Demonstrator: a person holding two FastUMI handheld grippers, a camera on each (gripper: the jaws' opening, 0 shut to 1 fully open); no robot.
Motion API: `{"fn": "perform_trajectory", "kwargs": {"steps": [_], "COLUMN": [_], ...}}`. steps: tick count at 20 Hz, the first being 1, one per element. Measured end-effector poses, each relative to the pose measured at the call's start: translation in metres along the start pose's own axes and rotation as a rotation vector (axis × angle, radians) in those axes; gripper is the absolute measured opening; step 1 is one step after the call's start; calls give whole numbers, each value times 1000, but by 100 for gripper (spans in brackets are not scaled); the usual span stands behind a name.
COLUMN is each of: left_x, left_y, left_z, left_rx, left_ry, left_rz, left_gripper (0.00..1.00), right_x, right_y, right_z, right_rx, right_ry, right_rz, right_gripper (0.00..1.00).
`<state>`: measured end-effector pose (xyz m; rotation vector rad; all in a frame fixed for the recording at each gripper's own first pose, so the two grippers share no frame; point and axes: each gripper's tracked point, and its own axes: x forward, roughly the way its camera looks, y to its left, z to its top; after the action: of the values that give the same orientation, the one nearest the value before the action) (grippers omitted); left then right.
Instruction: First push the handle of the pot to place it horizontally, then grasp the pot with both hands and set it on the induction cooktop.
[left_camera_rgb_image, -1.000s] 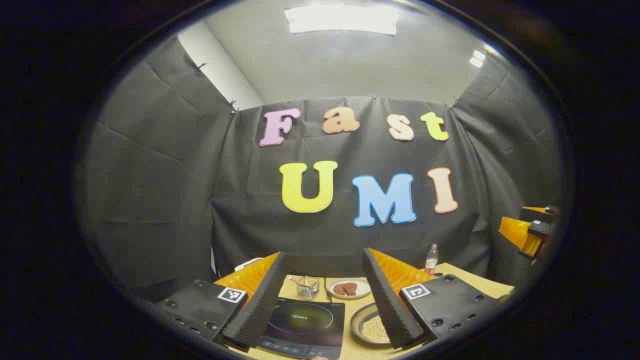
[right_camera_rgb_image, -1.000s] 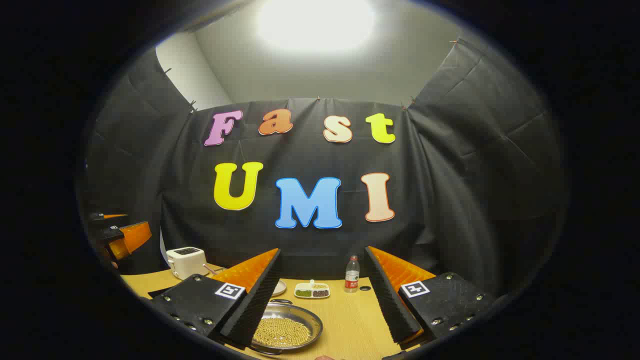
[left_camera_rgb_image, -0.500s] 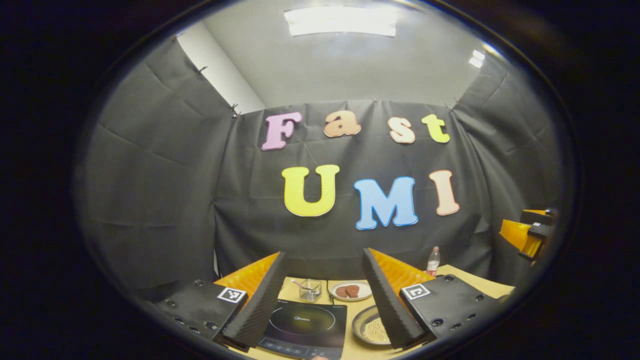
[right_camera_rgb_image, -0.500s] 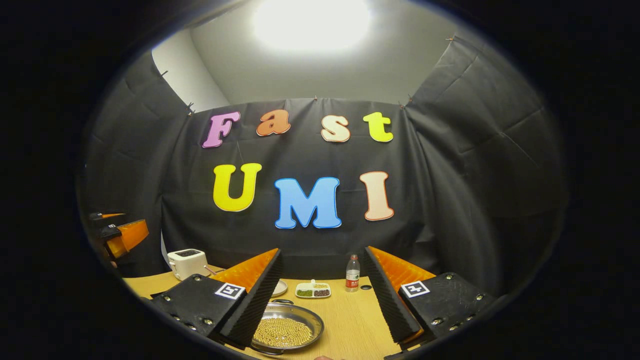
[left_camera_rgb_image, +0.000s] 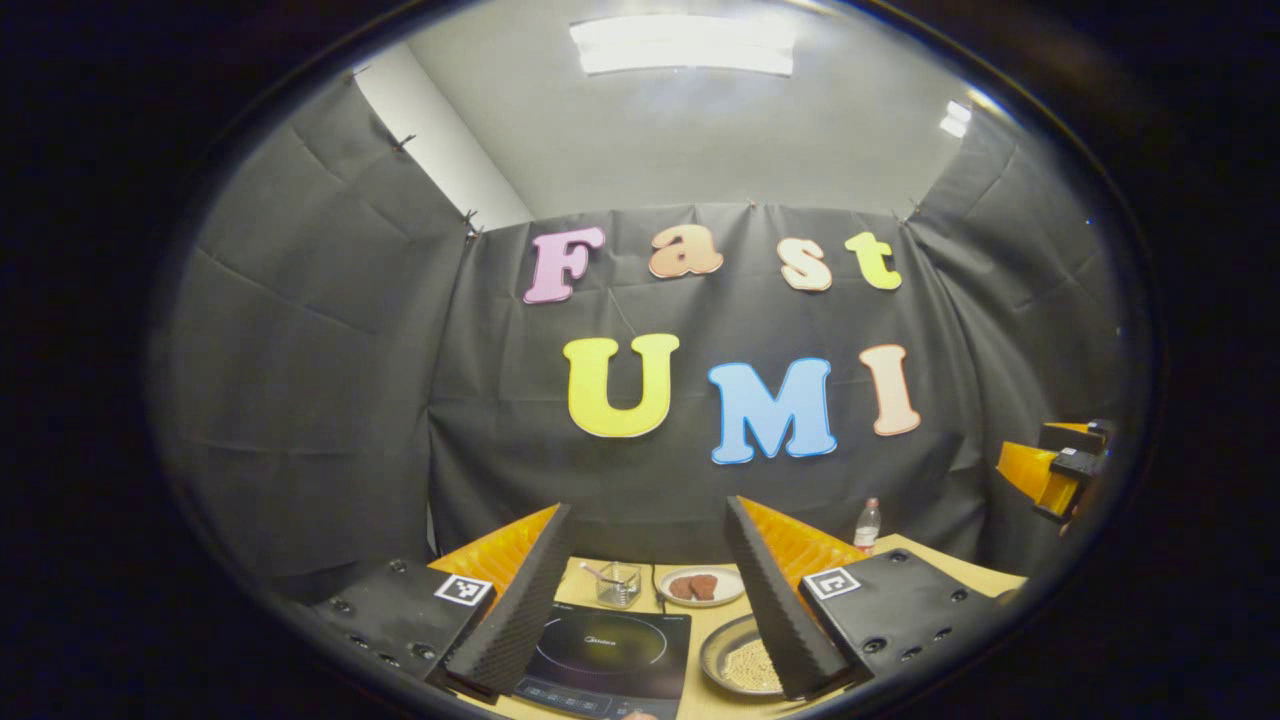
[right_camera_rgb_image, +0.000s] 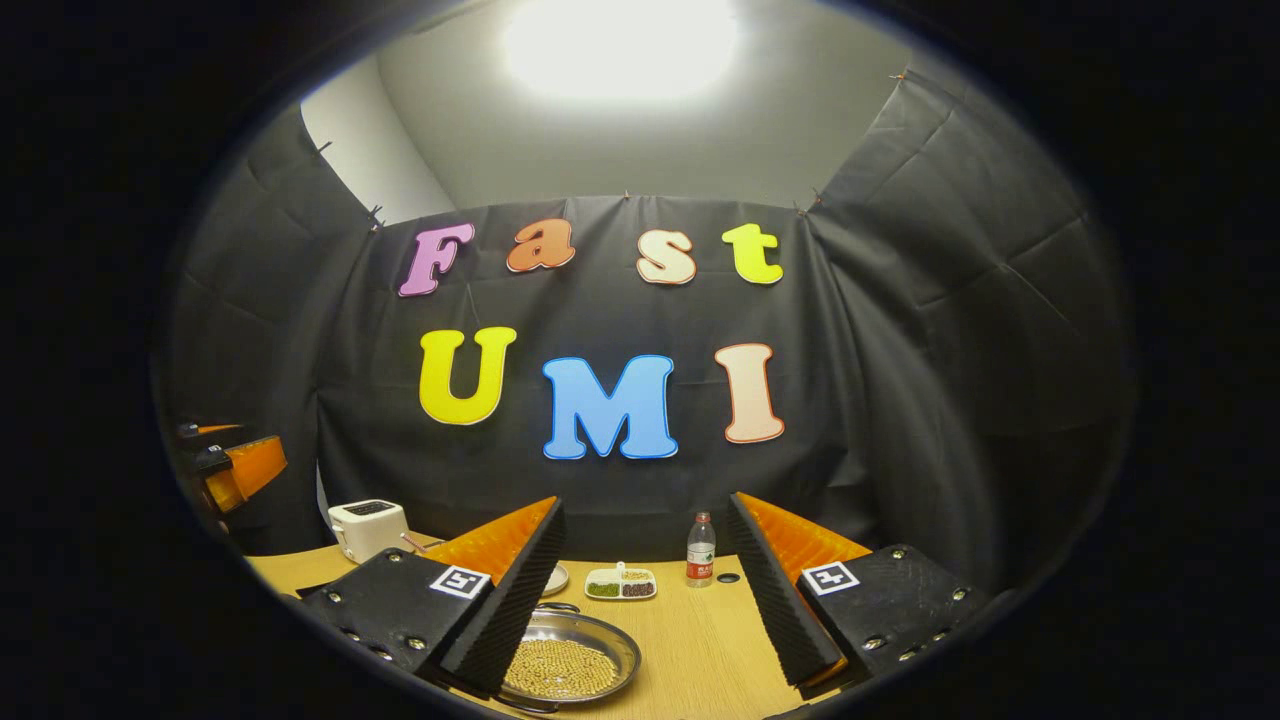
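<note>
Left gripper view: induction cooktop (left_camera_rgb_image: 608, 650) on the tabletop (left_camera_rgb_image: 708, 612) between the wide-spread fingers of the left hand-held gripper (left_camera_rgb_image: 648, 600), glass cup (left_camera_rgb_image: 617, 582) and plate of brown pieces (left_camera_rgb_image: 700, 586) behind it, bottle (left_camera_rgb_image: 866, 524) far right. Right gripper view: pot (right_camera_rgb_image: 570, 668) holding yellow beads lies low, partly behind the left finger of the right hand-held gripper (right_camera_rgb_image: 650, 600), jaws wide; toaster (right_camera_rgb_image: 368, 527), divided dish (right_camera_rgb_image: 620, 584) beyond.

In the left gripper view, the cooktop (left_camera_rgb_image: 608, 650) lies on the table (left_camera_rgb_image: 940, 555) with the pot (left_camera_rgb_image: 738, 662) just to its right. Behind the cooktop stand a glass box (left_camera_rgb_image: 617, 582) and a plate (left_camera_rgb_image: 700, 585); a bottle (left_camera_rgb_image: 866, 524) stands far right. In the right gripper view, a toaster (right_camera_rgb_image: 367, 527) stands far left and a tray (right_camera_rgb_image: 621, 583) lies behind the pot, left of the bottle
</note>
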<state>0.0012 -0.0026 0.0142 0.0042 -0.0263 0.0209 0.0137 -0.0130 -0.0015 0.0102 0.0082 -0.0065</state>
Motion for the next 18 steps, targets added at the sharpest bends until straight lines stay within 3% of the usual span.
{"fn": "perform_trajectory", "kwargs": {"steps": [4, 6, 8, 9, 11, 13, 14, 15, 16, 18], "left_x": [0, 1, 2, 2, 3, 1, -1, -1, -3, -9], "left_y": [-4, -7, -11, -13, -17, -20, -22, -23, -23, -18], "left_z": [-1, 1, 2, 4, 7, 7, 4, 4, 3, 5], "left_rx": [-2, 2, 4, 5, 5, 9, 12, 16, 25, 42], "left_ry": [3, -2, -4, -7, -12, -13, -10, -8, -7, -9], "left_rz": [4, 7, 8, 11, 19, 32, 38, 45, 51, 70], "left_gripper": [93, 95, 97, 97, 99, 100, 92, 92, 95, 100], "right_x": [5, 4, 12, 7, 13, 14, 12, 16, 17, 18], "right_y": [-6, -7, -8, -7, -5, -4, -3, -4, 5, 19], "right_z": [-9, -10, -12, -20, -22, -25, -28, -33, -39, -50], "right_rx": [-14, -11, -4, -3, -17, -12, -20, -23, -11, 9], "right_ry": [29, 41, 53, 65, 78, 77, 91, 92, 109, 150], "right_rz": [-11, -4, 24, 36, 55, 78, 82, 89, 134, 180], "right_gripper": [90, 64, 65, 49, 45, 10, 9, 12, 2, 1]}}
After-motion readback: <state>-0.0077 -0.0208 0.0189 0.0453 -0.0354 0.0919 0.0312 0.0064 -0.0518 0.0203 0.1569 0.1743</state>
